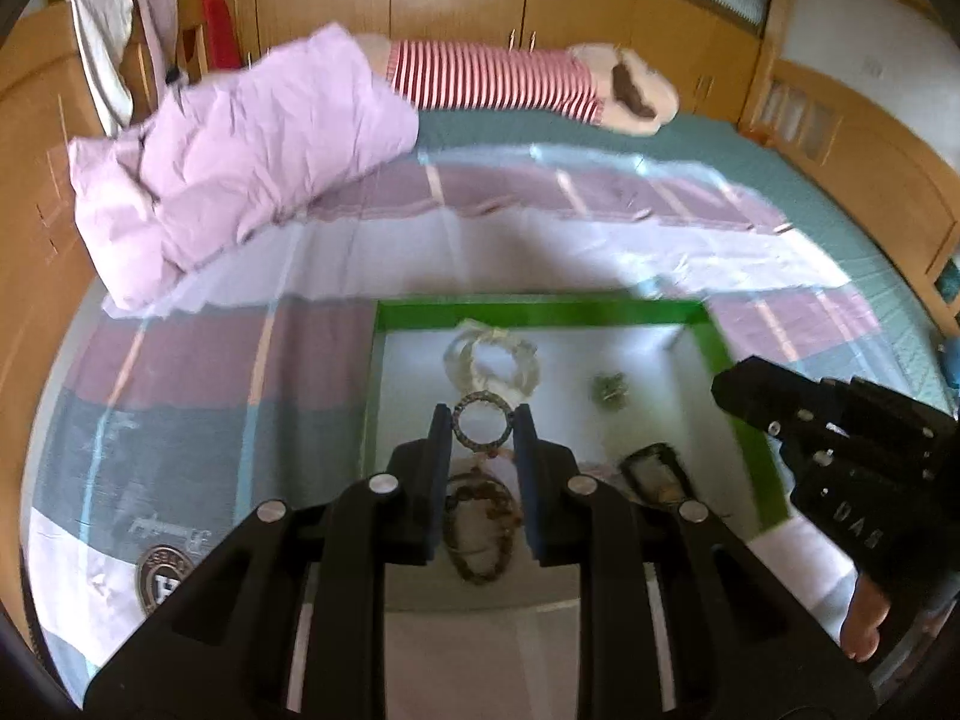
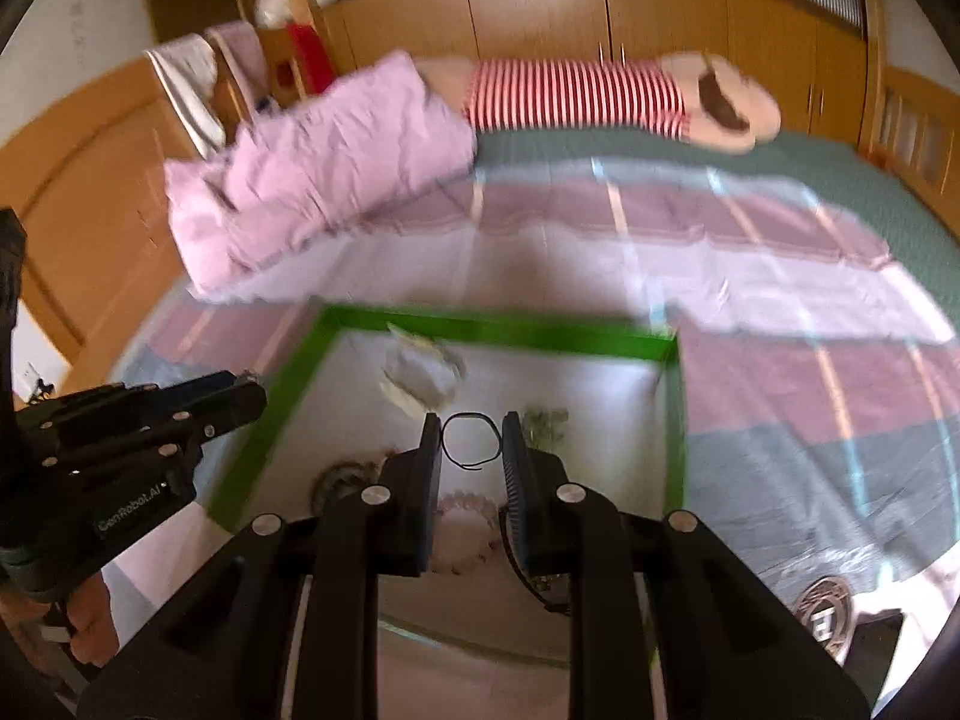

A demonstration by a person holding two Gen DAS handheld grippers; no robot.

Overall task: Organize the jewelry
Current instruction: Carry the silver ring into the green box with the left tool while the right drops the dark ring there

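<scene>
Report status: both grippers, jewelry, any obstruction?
Left gripper shut on beaded ring. Right gripper shut on black cord loop. More jewelry in green-rimmed tray. Nothing blocking.

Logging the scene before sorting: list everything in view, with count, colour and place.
tray: one, green rim, white floor, on the bed
ring bracelet: one, dark, between left gripper's fingers
cord loop: one, black, between right gripper's fingers
clear bracelet: one, tray's far side
bead string: one, brown, tray's near side
duvet: one, lilac, on the bed
striped pillow: one, red-white, bed's far edge
left gripper: black
right gripper: black
</scene>
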